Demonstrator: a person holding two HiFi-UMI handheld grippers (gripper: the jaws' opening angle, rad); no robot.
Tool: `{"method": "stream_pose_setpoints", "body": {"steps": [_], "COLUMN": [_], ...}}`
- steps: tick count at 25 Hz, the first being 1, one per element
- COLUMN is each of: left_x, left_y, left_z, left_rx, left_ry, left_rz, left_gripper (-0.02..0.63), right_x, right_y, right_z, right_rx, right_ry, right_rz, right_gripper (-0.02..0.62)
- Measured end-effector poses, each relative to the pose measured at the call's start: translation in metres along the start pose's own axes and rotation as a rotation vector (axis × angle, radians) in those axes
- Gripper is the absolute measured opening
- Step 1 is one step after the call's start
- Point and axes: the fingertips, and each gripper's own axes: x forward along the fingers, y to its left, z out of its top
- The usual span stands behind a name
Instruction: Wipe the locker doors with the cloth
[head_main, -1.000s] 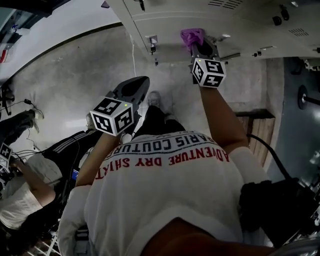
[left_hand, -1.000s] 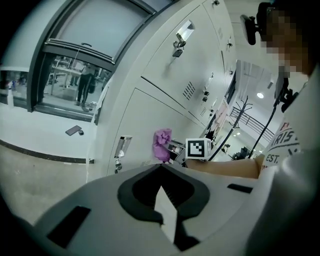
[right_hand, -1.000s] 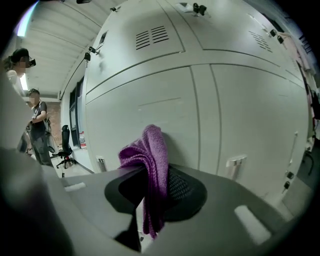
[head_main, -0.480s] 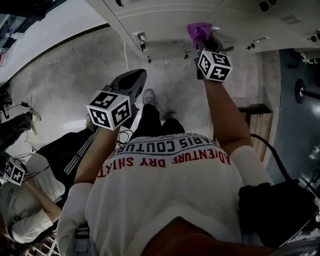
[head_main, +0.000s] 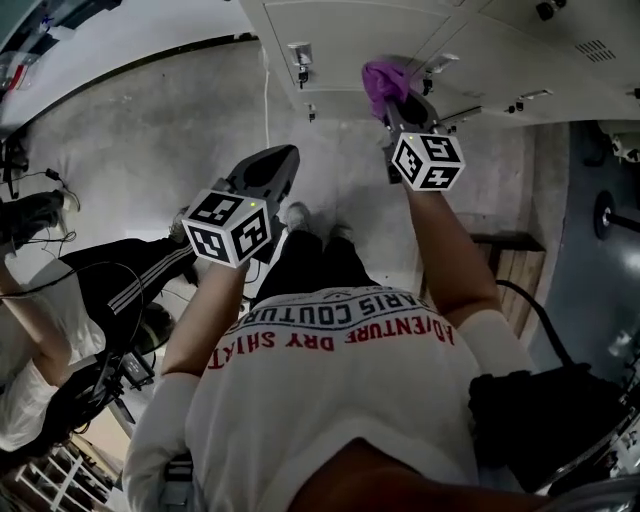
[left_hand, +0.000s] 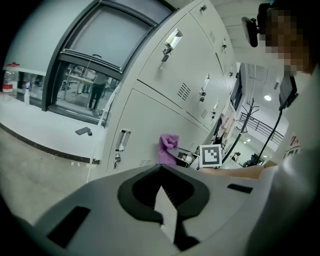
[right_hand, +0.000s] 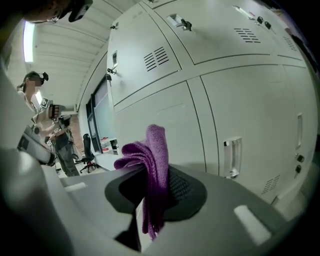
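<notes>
Right tool (head_main: 393, 99) holds cloth (head_main: 380, 78) at locker door (head_main: 340, 30) — concrete floor (head_main: 150, 130).

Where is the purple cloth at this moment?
The purple cloth is clamped in the right gripper's jaws, upper centre of the head view, held up at the grey locker doors with a latch handle just to its right.

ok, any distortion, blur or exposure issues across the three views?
Head view: dim, fisheye bows the locker doors along the top edge. Left gripper view: strong barrel distortion, black corners, bright lights at right, the left tool up close looks soft. Right gripper view: even light, door seams curve, the purple cloth clamped in the right tool is sharp enough to show its knit.
</notes>
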Motion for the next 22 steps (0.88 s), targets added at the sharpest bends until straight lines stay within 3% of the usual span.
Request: {"method": "stream_pose_setpoints", "body": {"steps": [8, 14, 22], "left_x": [-0.019, -0.020, -0.014], "left_y": [0.016, 0.045, 0.077], "left_z": [-0.026, -0.027, -0.042], "left_rx": [0.002, 0.032, 0.027], "left_ry": [0.050, 0.024, 0.032], "left_rz": [0.035, 0.053, 0.073], "left_gripper": [0.002, 0.002, 0.002], "right_x": [0.057, 0.113, 0.152], "right_y": [0.053, 0.073, 0.068], "right_z": [-0.045, -0.060, -0.075], "right_rx": [-0.041, -0.016, -0.029], "right_ry": [0.046, 0.002, -0.009], "right_rz": [0.116, 0.161, 0.139], "right_gripper": [0.063, 0.063, 0.063]}}
